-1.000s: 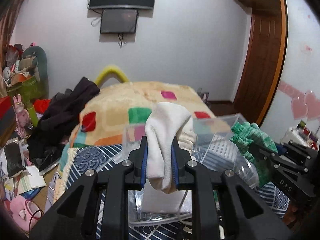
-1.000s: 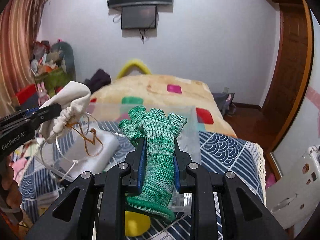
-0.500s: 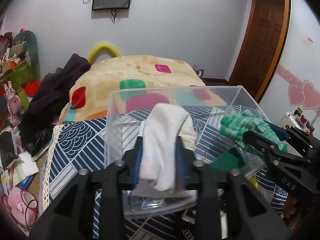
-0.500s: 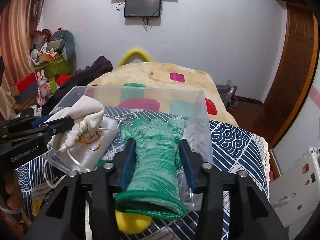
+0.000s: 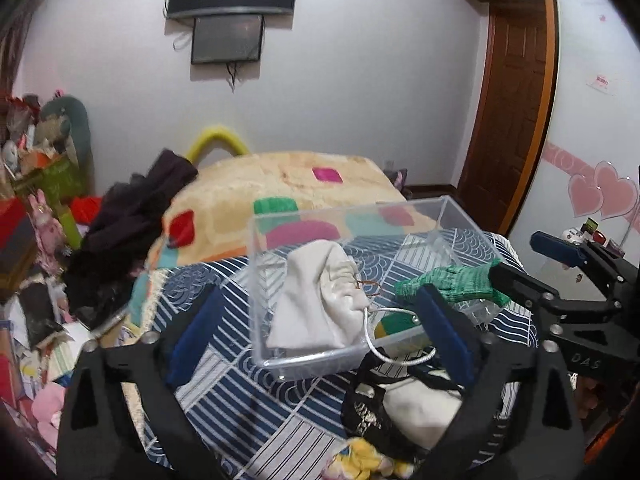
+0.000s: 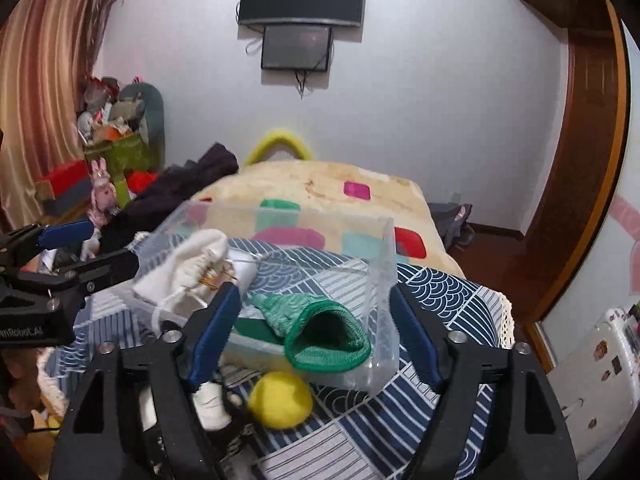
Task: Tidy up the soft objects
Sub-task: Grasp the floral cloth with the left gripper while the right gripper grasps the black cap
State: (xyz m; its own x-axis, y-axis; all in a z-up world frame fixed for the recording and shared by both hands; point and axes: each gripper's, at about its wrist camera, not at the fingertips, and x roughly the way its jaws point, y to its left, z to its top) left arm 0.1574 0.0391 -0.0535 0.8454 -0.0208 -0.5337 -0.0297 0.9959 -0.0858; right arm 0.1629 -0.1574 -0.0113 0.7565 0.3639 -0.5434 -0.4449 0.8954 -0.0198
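A clear plastic box (image 5: 460,216) stands on the blue patterned bedspread. A white drawstring pouch (image 5: 320,300) lies inside its left part, its cord hanging over the near rim. A green knitted glove (image 6: 320,328) lies inside the right part, cuff over the near wall; it also shows in the left wrist view (image 5: 452,280). My left gripper (image 5: 316,328) is open and empty, just in front of the box. My right gripper (image 6: 316,332) is open and empty, its fingers either side of the glove's cuff. The box also shows in the right wrist view (image 6: 384,264).
A yellow soft ball (image 6: 280,400) lies on the spread in front of the box. A white and black cloth bundle (image 5: 408,408) and a yellow item (image 5: 360,460) lie near the front. Dark clothes (image 5: 132,220) pile at the left. A patchwork blanket (image 5: 280,184) covers the bed behind.
Both grippers opened. The pouch dropped from the left gripper into the box, the glove from the right gripper into the box. Both grippers drew back slightly.
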